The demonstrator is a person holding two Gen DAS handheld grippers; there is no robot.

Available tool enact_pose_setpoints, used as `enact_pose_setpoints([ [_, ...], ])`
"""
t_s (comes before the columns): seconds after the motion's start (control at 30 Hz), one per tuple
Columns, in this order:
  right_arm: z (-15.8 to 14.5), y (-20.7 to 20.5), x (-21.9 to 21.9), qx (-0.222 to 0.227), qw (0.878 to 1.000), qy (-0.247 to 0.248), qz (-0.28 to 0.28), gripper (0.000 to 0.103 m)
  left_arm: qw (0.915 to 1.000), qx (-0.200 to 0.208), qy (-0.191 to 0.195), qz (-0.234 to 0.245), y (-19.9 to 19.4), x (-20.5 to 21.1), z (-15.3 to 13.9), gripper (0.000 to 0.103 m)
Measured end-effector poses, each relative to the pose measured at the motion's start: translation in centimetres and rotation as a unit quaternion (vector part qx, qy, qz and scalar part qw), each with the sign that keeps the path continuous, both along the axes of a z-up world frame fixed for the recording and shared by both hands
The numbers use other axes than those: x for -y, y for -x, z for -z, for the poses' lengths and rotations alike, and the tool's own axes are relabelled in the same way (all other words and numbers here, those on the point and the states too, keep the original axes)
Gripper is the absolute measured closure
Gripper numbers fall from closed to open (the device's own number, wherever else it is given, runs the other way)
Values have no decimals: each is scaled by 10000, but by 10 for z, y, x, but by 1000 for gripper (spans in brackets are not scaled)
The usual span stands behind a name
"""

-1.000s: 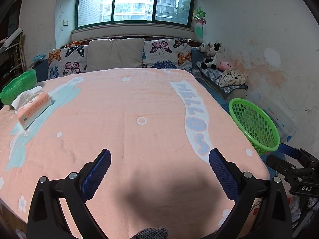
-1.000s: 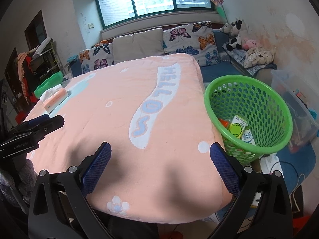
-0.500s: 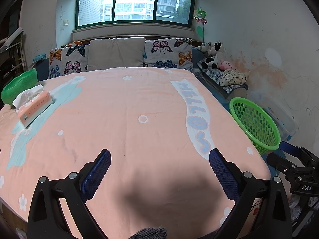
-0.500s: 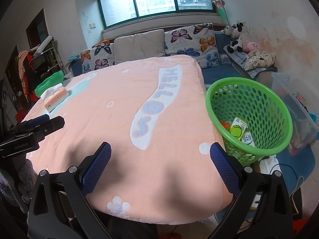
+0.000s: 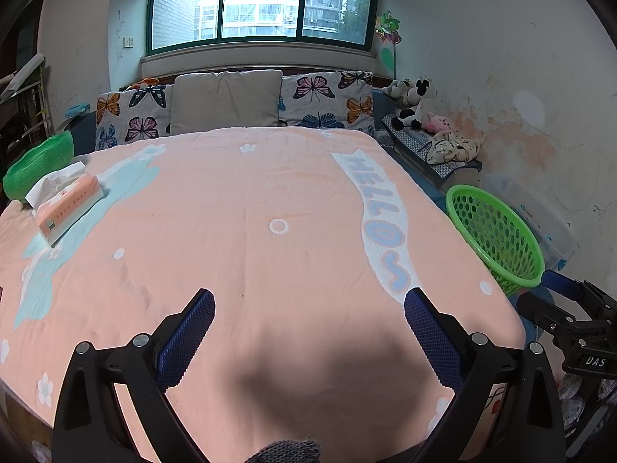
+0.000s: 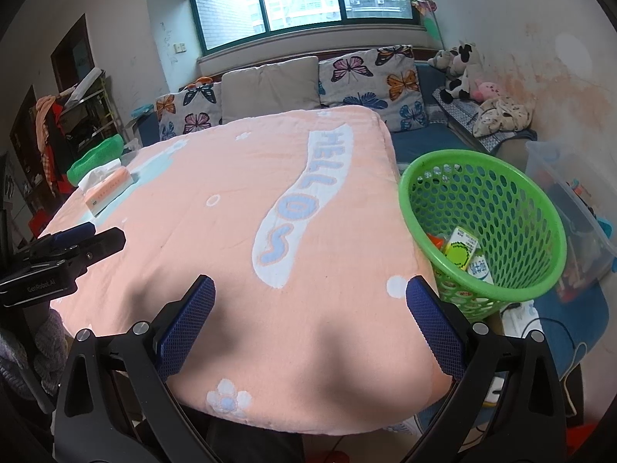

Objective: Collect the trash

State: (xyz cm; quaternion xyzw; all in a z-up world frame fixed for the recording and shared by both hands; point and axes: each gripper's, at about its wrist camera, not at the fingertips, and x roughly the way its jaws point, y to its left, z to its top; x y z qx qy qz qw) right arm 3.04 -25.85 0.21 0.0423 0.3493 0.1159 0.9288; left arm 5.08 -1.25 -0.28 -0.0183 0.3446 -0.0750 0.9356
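At nine o'clock in the left wrist view a tissue box (image 5: 69,205) lies on the peach blanket (image 5: 239,239), with a green bowl-like container (image 5: 36,166) just beyond it at the blanket's edge. The left tool (image 5: 308,332) hangs over the near end of the blanket at six o'clock, its blue-padded fingers (image 5: 187,341) spread wide apart with nothing between them. Toward twelve o'clock, butterfly pillows (image 5: 327,98) and a plain cushion (image 5: 225,102) line the wall under the window. A white band reading HELLO runs down the blanket toward four o'clock. At three o'clock the green basket (image 5: 497,231) stands beside the blanket's right edge.

In the right wrist view the right tool (image 6: 310,324) hovers over the blanket's near corner, its fingers (image 6: 434,328) likewise wide apart and empty. The collected trash, a drink carton (image 6: 462,249) and some orange scraps (image 6: 435,240), lies inside the basket at three o'clock. A clear plastic bin (image 6: 567,200) sits just past the basket, and plush toys (image 6: 461,69) sit at two o'clock.
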Motion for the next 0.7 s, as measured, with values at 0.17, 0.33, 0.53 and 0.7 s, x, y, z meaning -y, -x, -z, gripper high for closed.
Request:
enact_pose_setpoints([
  [0.17, 0, 0, 0, 0, 10000, -10, -4, 4, 10000, -4, -12, -36, 1, -3, 1, 7],
  [0.33, 0, -1, -1, -6, 10000, -18, -29, 4, 10000, 12, -51, -85, 2, -5, 0, 7],
  [0.53, 1, -2, -3, -10, 10000, -18, -84, 4, 9998, 19, -108, -163, 3, -5, -2, 8],
  [0.7, 2, -2, -5, 19, 9999, -15, -112, 4, 9997, 34, -147, -208, 3, -4, -4, 8],
])
